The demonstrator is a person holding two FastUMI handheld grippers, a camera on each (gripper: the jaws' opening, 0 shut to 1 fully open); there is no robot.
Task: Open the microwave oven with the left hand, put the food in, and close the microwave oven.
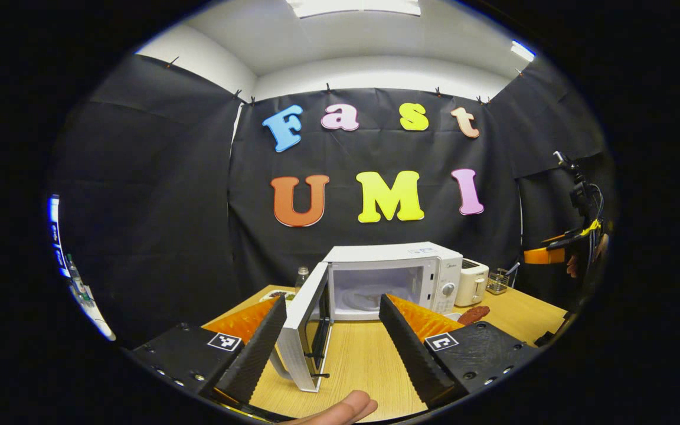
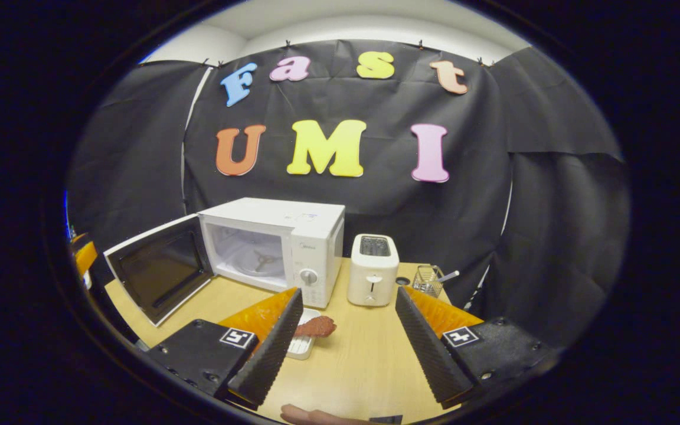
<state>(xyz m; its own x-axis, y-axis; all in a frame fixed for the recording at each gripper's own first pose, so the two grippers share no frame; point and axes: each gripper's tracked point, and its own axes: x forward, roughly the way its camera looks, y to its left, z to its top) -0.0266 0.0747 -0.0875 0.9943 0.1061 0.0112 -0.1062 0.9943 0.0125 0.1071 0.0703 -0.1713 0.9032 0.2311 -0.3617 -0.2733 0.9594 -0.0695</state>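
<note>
Microwave (image 2: 272,251) door (image 2: 160,268) swung wide, cavity clear for loading. Food (image 2: 315,326) on white tray, tabletop (image 2: 352,360), just before microwave. Right tool (image 2: 346,342) spread, aimed at food; left tool (image 1: 331,348) spread, empty.

The white microwave (image 2: 284,248) stood with its door (image 2: 160,268) swung wide open; the reddish food (image 2: 315,326) lay in a white tray (image 2: 303,348) just before it.

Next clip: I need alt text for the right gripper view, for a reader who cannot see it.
A white microwave stands on a wooden table with its door swung wide open and nothing but its turntable inside. The right gripper, fingers spread, hovers above the table near a reddish piece of food on a small white tray, with a toaster behind.
</note>
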